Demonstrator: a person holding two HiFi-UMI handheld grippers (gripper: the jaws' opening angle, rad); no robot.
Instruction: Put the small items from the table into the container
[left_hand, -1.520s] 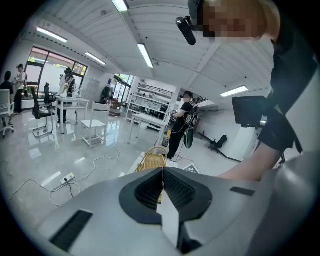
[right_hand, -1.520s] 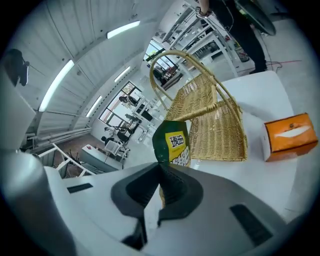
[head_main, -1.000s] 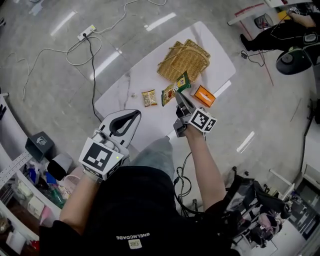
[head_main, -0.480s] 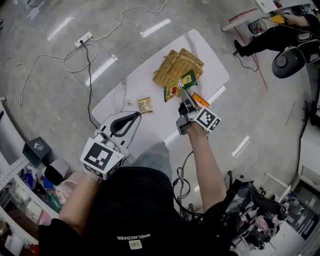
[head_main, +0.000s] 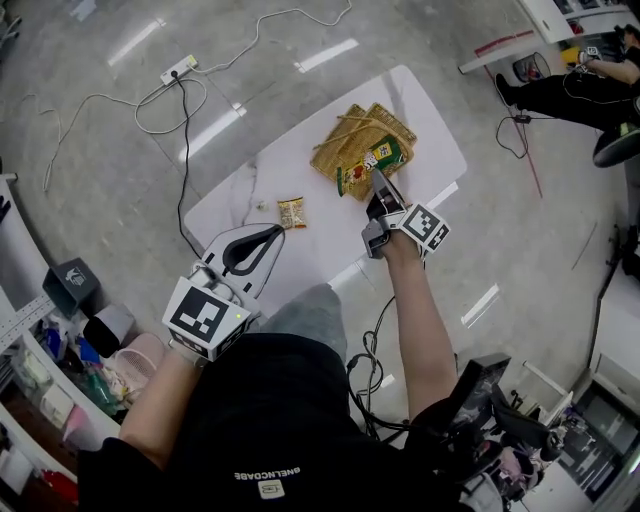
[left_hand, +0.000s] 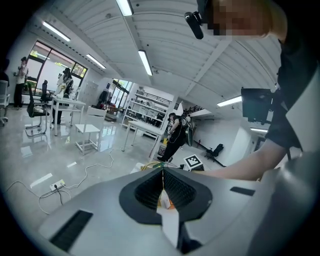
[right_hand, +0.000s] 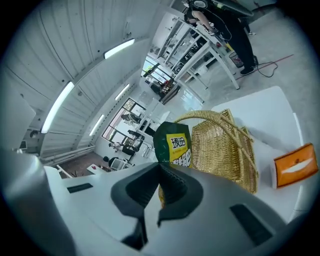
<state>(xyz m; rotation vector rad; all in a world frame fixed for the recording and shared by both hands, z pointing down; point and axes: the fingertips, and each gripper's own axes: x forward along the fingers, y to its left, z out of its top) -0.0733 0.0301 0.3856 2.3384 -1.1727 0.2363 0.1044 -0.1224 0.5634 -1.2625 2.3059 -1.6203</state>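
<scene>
Head view: my right gripper (head_main: 379, 182) is clenched on the green packet (head_main: 371, 160). A second ago the packet hung short of the basket (head_main: 343, 128); now it sits over the basket's near edge, just ahead of my jaws. So this item is nearly delivered, I judge, and only needs letting go. My left gripper (head_main: 272, 231) waits closed and empty, with the small packet (head_main: 292, 212) on the table (head_main: 425, 110) just beyond its tip.

Left gripper view: the left gripper's (left_hand: 162, 173) jaws meet with nothing pinched. The small packet (left_hand: 165, 200) shows below them, untouched.

Right gripper view: the right gripper's (right_hand: 161, 169) jaws pinch the green packet's (right_hand: 175, 144) lower edge. The basket (right_hand: 225, 145) stands right behind it. An orange box (right_hand: 295, 168) lies off to my right.
</scene>
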